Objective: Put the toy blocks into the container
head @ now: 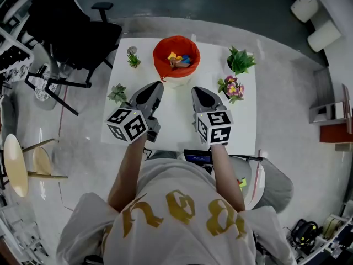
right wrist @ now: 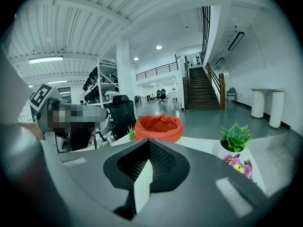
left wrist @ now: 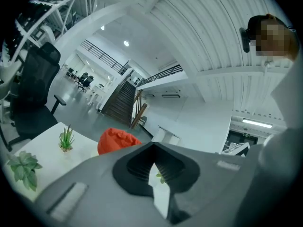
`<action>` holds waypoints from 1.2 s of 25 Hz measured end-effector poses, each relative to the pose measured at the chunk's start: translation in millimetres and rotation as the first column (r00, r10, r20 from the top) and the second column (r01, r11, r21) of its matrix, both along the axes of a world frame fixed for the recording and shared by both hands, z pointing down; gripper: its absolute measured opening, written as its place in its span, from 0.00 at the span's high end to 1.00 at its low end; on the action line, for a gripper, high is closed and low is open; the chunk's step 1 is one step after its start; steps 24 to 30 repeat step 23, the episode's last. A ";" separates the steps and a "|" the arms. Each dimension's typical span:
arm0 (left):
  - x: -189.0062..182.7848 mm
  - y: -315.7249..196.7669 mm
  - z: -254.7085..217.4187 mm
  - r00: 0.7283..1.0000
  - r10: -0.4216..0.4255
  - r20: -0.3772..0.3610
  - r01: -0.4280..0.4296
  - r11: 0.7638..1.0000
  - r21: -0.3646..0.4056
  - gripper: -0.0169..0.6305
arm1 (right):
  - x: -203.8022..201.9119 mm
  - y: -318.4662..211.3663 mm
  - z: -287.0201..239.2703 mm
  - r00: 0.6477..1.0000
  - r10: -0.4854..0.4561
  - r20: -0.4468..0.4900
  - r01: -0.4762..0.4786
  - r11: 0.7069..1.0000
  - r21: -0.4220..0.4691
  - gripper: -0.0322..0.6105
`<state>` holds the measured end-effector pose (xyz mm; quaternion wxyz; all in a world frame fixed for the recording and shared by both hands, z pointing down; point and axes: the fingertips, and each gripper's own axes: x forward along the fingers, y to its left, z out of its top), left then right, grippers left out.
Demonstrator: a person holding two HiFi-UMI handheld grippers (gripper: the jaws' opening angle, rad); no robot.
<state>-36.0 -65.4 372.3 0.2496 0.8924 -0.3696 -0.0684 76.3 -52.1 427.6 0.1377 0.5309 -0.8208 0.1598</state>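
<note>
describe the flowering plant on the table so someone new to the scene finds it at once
On the white table, look right of the orange container at the far edge. Two potted plants stand there; the flowering plant is the one nearer the person. It alone has pink and yellow blooms; the spiky succulent behind it is plain green.
</note>
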 end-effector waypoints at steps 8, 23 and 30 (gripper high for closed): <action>-1.8 -0.8 2.1 1.000 -0.003 -0.005 0.003 1.000 -0.012 0.97 | 1.6 0.6 0.8 1.000 0.002 0.008 -0.002 1.000 0.000 0.91; -2.3 -12.3 16.5 1.000 -0.004 -0.018 0.002 0.997 -0.074 0.97 | 1.8 -11.8 6.7 1.000 0.001 0.002 -0.001 1.000 -0.013 0.91; -2.3 -12.3 16.5 1.000 -0.004 -0.018 0.002 0.997 -0.074 0.97 | 1.8 -11.8 6.7 1.000 0.001 0.002 -0.001 1.000 -0.013 0.91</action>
